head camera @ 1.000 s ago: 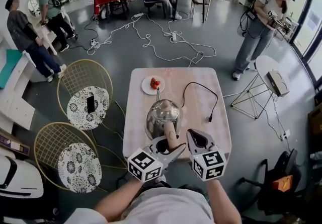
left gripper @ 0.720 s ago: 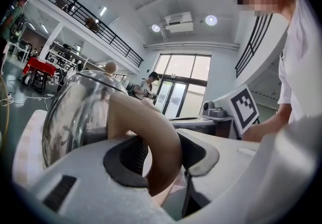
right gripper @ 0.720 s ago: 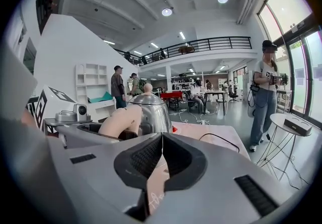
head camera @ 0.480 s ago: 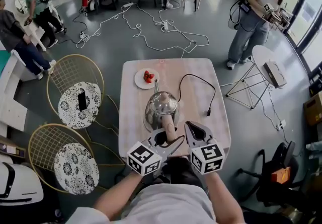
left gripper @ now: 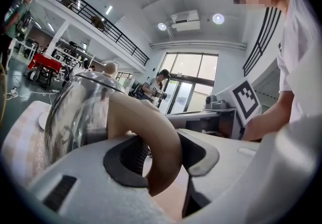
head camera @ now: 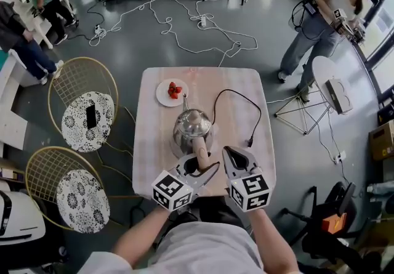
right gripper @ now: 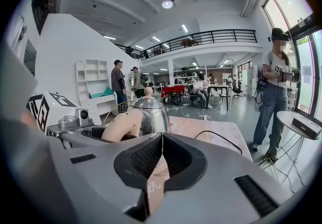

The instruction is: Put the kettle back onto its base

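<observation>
Kettle point(head camera: 192, 126) standing mid-counter, the left jaws clamping its handle point(head camera: 201, 157).

The left gripper point(head camera: 200, 168) is holding the tan handle between its pads, while the right gripper point(head camera: 230, 154) is hovering just beside it, jaws pressed together on nothing. The pale checked counter point(head camera: 151, 137) is also carrying a plate point(head camera: 170, 92) of red fruit and a black cable point(head camera: 250, 141) looping from the kettle. Two wire chairs point(head camera: 86, 112) are sitting on the grey floor point(head camera: 184, 32), where white leads are trailing and people are standing around.

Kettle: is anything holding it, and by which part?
The left gripper is shut on the tan handle of the kettle. The right gripper is shut on nothing.
</observation>
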`<action>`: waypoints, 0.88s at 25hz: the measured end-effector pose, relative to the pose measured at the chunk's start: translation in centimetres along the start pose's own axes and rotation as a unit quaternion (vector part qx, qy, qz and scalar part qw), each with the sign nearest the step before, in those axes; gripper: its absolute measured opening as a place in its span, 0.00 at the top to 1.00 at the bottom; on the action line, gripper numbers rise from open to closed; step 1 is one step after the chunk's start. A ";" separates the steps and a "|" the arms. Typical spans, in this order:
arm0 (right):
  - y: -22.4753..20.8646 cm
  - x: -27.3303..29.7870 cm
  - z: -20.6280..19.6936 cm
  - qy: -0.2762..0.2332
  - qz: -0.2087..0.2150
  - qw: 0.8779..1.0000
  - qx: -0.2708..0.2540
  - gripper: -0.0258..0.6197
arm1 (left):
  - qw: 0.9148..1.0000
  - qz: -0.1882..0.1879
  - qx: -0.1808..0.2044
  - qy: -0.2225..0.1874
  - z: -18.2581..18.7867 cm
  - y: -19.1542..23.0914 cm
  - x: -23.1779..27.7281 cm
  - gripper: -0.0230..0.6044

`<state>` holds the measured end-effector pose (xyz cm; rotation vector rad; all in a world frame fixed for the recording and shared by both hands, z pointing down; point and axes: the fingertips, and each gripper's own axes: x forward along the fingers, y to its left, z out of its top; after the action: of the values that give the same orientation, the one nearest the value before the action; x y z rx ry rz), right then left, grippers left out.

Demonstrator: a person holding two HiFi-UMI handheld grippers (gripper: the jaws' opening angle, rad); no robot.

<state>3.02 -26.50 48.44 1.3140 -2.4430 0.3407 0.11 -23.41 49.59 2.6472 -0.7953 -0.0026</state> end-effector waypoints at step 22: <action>-3.5 4.1 -1.6 0.030 0.029 0.999 0.021 0.95 | 1.000 0.022 0.002 0.014 -1.7 3.3 3.9 0.69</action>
<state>4.17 -30.91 51.74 1.2331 -2.4399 0.4435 1.80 -27.40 52.76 2.6270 -0.8458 0.0484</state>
